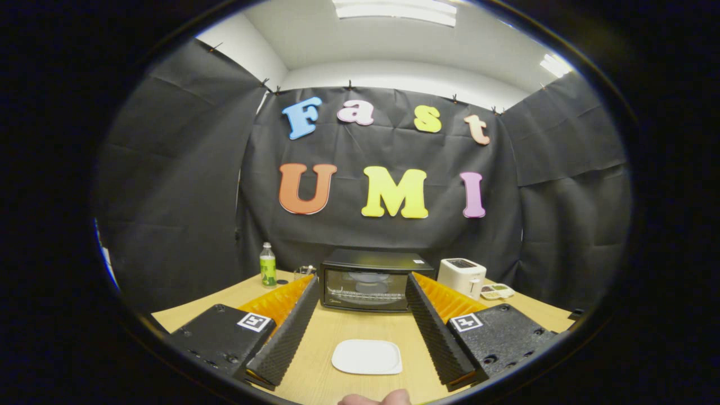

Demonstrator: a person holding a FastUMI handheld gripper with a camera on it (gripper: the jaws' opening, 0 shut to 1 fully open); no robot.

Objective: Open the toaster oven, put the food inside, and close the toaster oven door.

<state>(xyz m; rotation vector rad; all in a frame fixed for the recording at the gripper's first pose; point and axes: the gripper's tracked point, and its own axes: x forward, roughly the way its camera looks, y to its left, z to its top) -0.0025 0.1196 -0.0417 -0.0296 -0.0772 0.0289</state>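
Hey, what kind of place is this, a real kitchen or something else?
Probably a staged recording booth, not a real kitchen: black cloth walls surround a wooden table holding a toaster oven, a white toaster and a white plate. The gripper hangs open above the table.

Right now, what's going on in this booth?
A person is holding the gripper over a wooden table, fingers open and gripping nothing. Between them lies a white plate; I can't make out any food on it. Beyond the fingers stands the toaster oven, door shut. A green bottle stands to its left, a white toaster and a small tray to its right. Nothing has been started.
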